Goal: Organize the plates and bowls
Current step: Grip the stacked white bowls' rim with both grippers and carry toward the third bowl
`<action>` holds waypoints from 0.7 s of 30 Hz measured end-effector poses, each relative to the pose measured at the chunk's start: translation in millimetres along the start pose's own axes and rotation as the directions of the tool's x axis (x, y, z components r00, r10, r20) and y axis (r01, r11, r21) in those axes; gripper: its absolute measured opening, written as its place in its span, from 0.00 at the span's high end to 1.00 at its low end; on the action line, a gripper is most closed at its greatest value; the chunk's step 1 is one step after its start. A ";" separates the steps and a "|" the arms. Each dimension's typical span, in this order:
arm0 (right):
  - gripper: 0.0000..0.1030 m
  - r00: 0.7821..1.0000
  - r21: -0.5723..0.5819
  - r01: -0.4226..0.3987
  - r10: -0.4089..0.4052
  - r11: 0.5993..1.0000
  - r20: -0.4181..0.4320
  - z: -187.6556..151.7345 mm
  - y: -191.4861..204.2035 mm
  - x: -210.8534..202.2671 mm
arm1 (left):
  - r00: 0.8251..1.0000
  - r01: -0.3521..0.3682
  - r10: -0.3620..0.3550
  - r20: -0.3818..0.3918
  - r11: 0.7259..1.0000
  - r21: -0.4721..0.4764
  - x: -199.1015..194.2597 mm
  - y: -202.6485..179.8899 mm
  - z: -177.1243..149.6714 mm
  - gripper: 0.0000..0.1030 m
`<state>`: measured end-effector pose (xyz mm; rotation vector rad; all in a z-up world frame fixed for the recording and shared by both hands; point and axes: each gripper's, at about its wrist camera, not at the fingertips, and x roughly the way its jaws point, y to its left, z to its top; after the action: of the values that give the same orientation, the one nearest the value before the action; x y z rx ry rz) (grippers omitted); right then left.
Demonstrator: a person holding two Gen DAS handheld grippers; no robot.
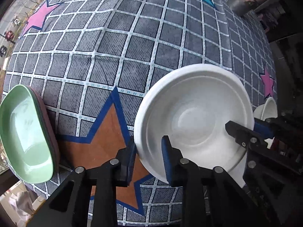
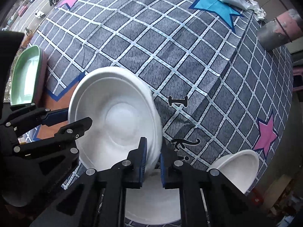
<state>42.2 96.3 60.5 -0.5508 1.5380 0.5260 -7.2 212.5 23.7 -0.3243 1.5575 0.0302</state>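
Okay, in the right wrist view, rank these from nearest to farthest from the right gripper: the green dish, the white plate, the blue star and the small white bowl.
From the right gripper:
1. White plate, its rim between the gripper's fingers.
2. Small white bowl, lower right.
3. Green dish, far left edge.
4. Blue star, top right, far side of the cloth.

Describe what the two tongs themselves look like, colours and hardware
Both the left tongs and the right tongs are matte black plastic linkages: angular arms with triangular cut-outs, joined by round silver pins. Each finger ends in a flat blue pad. Faint raised lettering runs along one arm of the left tongs in the right wrist view; it is unreadable. No cables, hands or sleeves show.
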 end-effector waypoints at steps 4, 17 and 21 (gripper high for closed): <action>0.86 1.000 0.035 -0.018 0.018 0.999 -0.003 -4.9 -6.0 -1.4 | 1.000 0.006 -0.006 0.015 1.000 0.005 -12.2 3.0 0.5 0.75; 0.86 0.993 0.184 -0.114 0.108 0.976 0.041 -47.2 -37.4 -59.0 | 0.999 -0.002 -0.004 0.034 0.988 0.153 -72.3 -34.4 8.1 0.75; 0.86 0.990 0.258 -0.140 0.131 0.956 0.052 -62.5 -47.2 -71.7 | 0.999 -0.016 0.008 0.032 0.968 0.251 -74.2 -69.8 -0.5 0.75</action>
<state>25.6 22.2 134.7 -0.2329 1.5893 0.4250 6.2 159.2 109.6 -0.1128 1.5133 -0.1517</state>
